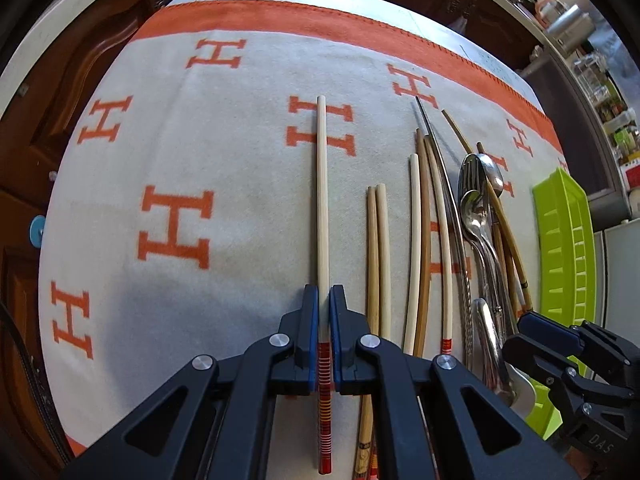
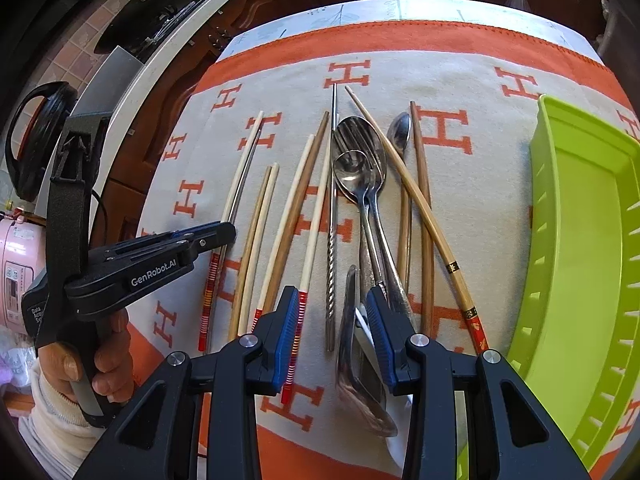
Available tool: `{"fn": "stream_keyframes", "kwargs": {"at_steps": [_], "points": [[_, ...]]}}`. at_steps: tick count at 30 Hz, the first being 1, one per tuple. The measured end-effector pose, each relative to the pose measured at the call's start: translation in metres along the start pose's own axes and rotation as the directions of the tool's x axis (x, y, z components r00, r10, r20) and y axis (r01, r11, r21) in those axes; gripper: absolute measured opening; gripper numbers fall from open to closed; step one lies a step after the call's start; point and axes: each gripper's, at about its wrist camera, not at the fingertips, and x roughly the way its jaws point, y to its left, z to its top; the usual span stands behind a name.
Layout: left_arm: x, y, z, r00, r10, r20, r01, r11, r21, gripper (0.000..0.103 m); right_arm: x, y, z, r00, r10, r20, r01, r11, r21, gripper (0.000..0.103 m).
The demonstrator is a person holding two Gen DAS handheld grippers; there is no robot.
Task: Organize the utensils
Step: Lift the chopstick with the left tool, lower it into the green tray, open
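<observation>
My left gripper (image 1: 324, 298) is shut on a cream chopstick (image 1: 322, 200) with a red striped end, which lies lengthwise on the cloth. The right wrist view shows that gripper (image 2: 228, 232) from the side, gripping the same chopstick (image 2: 244, 160). My right gripper (image 2: 336, 300) stands open over the pile, its jaws on either side of a large metal spoon (image 2: 354, 360) and a twisted steel chopstick (image 2: 330, 280), with the pads pressing on neither. Several wooden chopsticks (image 2: 280, 220), spoons and a fork (image 2: 360, 168) lie side by side. A lime green tray (image 2: 580, 240) sits on the right.
A beige cloth with orange H marks (image 1: 200, 140) covers the table. The green tray (image 1: 568, 240) lies along its right edge. A person's hand (image 2: 108, 360) holds the left gripper. A pink cooker (image 2: 16, 272) and a black lid (image 2: 36, 140) stand off to the left.
</observation>
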Motion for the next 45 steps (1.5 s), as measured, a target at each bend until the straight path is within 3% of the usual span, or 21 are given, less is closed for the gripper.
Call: {"fn": "stream_keyframes", "kwargs": {"at_steps": [9,19,24,33,37,45], "points": [[-0.047,0.013,-0.032,0.993,-0.101,0.054,0.103,0.994,-0.038,0.003,0.001,0.012,0.003,0.999,0.046,0.0,-0.046,0.999,0.002,0.037],[-0.126,0.009,-0.051,0.971,-0.162,0.175,0.162,0.987,0.014,0.003,0.0,0.033,-0.001,0.993,0.122,-0.011,-0.121,0.992,0.016,0.033],[-0.154,-0.008,-0.067,0.96,-0.206,0.189,0.196,0.978,0.071,0.003,-0.026,0.03,-0.013,0.991,0.129,0.038,-0.13,0.991,0.037,0.032],[-0.156,-0.087,-0.082,0.949,-0.282,0.143,0.251,0.947,0.203,0.003,-0.094,-0.033,-0.052,0.985,0.068,0.158,-0.094,0.982,0.162,0.032],[-0.136,-0.128,-0.08,0.953,-0.288,0.096,0.26,0.936,0.236,0.003,-0.124,-0.079,-0.073,0.978,-0.027,0.209,-0.026,0.969,0.247,0.032],[-0.083,-0.205,-0.071,0.954,-0.3,-0.002,0.29,0.921,0.261,0.003,-0.149,-0.167,-0.104,0.963,-0.116,0.243,0.0,0.903,0.429,0.032]]}}
